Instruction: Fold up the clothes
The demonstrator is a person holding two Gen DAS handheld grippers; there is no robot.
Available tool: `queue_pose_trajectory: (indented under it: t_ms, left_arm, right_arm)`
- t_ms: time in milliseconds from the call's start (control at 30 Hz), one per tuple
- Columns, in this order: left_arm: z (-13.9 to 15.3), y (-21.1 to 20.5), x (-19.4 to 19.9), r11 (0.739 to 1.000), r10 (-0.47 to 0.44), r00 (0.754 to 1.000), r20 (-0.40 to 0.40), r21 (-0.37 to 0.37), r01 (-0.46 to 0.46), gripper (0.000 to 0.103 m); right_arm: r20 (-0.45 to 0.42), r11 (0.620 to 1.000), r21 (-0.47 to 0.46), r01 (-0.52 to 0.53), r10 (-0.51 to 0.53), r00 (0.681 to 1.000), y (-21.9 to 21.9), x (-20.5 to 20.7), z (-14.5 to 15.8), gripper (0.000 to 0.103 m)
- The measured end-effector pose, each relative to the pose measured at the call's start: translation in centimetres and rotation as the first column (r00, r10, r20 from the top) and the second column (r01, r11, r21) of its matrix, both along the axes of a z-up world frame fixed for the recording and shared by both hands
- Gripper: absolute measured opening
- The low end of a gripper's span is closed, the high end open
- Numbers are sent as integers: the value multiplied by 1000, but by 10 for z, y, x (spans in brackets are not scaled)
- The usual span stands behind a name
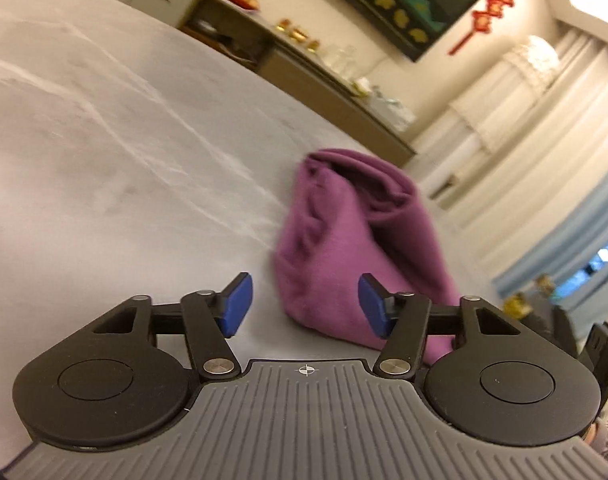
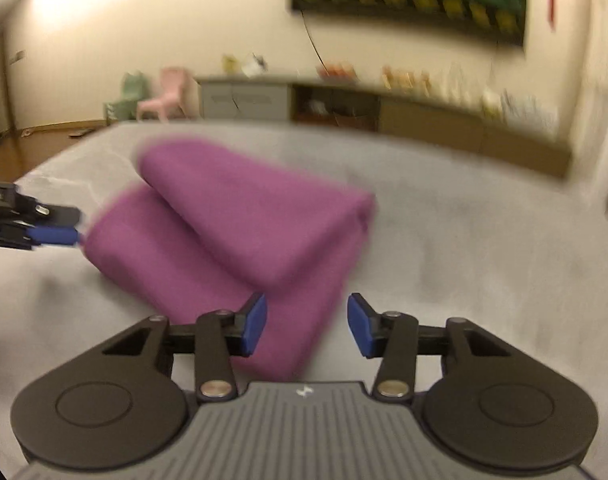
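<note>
Right wrist view: folded purple garment (image 2: pixel 240 220) lies just ahead of the parted, empty right gripper (image 2: pixel 307 324).

My left tongs (image 1: pixel 305 305) stand apart with nothing pinched, tilted down at the near end of the cloth (image 1: pixel 355 240). My right tongs (image 2: pixel 307 326) also gape, empty, above the cloth's other end, its corner showing between the pads (image 2: pixel 252 328) without touching them.
</note>
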State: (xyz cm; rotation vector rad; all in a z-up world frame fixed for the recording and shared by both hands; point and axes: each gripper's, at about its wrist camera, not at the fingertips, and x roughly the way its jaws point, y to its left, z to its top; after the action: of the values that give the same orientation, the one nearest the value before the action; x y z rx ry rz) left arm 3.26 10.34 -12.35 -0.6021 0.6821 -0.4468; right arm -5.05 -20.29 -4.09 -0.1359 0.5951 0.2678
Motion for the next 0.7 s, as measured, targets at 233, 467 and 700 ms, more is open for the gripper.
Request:
queue_pose_trajectory:
  t_ms: [233,467,700]
  left_arm:
    - [3,-18,3,996,-78,997,5,39,78,47]
    - [-5,-17,4,997,-76,997,-22,19,76,44]
    - [-7,-16,1,997,-64,997,-40,-48,62,41]
  right_arm:
    - [80,901,-413,-135,183,980,98,45,-21,50]
    - [118,859,-500,-112,196,974,124,40,-8,9]
    - [34,757,-626,-187,265,964,142,-5,-77,10]
